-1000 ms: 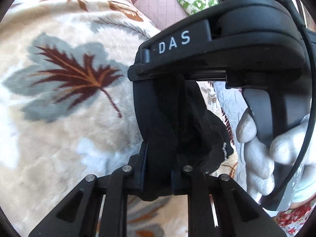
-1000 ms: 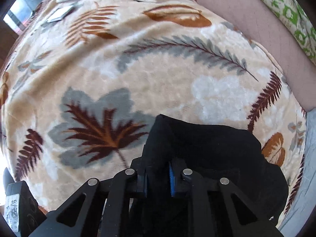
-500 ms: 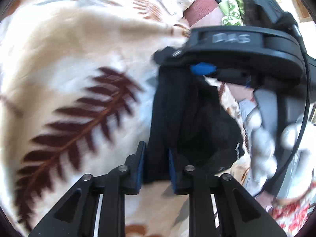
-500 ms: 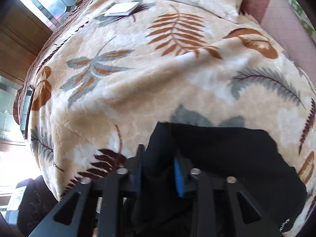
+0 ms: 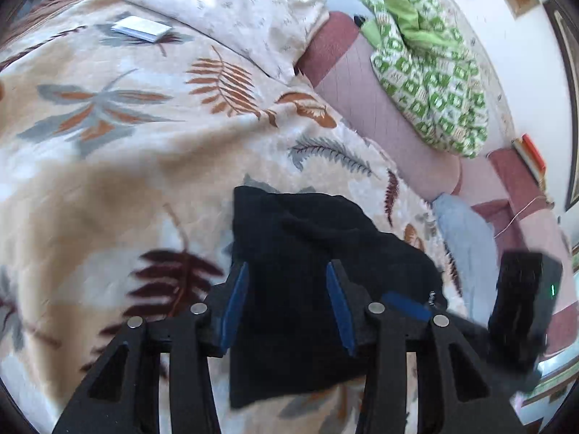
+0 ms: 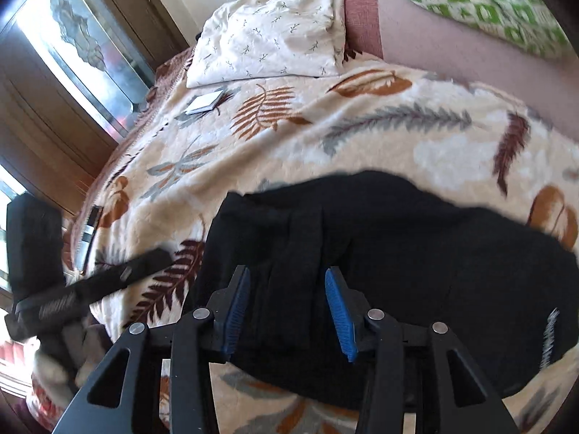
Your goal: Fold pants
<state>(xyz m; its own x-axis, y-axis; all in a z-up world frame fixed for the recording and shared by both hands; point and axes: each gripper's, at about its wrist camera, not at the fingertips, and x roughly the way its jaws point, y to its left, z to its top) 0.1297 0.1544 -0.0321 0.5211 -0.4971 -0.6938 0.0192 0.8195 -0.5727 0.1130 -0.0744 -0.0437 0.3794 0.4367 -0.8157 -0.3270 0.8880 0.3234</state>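
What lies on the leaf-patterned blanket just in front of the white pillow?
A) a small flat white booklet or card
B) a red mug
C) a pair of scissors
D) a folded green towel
A: a small flat white booklet lies on the blanket just below the pillow, well beyond the black pants.

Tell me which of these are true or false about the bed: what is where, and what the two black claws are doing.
1. The black pants lie on a leaf-patterned blanket. True.
2. The right gripper clamps the pants tight. False: its jaws are opening, the pads are off the cloth.
3. A white pillow lies at the far end of the bed. True.
4. The green patterned cloth covers the pants. False: it lies apart, on the pink ledge.
5. The left gripper has open jaws. True, still opening.
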